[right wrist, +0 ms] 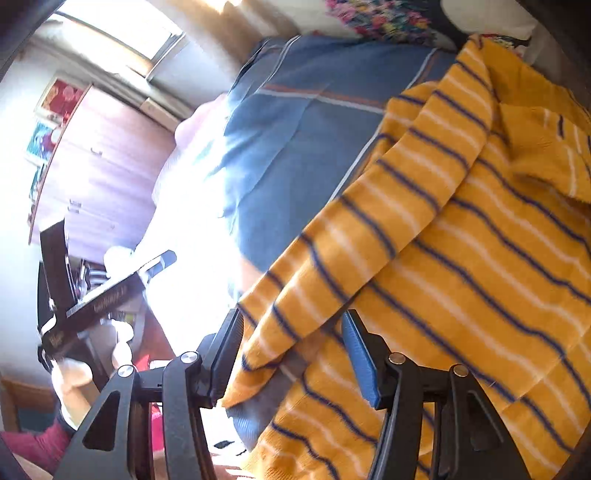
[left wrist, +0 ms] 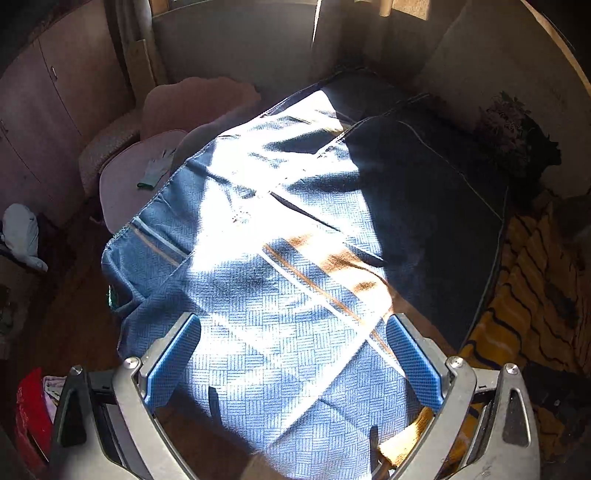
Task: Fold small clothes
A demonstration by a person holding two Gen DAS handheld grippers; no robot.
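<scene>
A yellow sweater (right wrist: pixel 461 240) with thin navy and white stripes lies rumpled on a blue woven bedcover (right wrist: pixel 295 129). My right gripper (right wrist: pixel 291 317) hovers over the sweater's near edge. Its jaws stand open, a raised fold of the knit lies between them, and the pads do not press on it. In the left wrist view only a strip of the sweater (left wrist: pixel 528 295) shows at the right edge. My left gripper (left wrist: pixel 291 321) is open above the sunlit bedcover (left wrist: pixel 258 295), nothing between its blue pads (left wrist: pixel 173 354).
A pink chair (left wrist: pixel 133 192) carrying a grey-green glove (left wrist: pixel 155 170) stands left of the bed, wooden wardrobes (right wrist: pixel 107 170) behind it. A flowered pillow (right wrist: pixel 380 18) lies at the bed's head. A gloved hand (right wrist: pixel 70 376) holds a dark tool (right wrist: pixel 99 295) at the left.
</scene>
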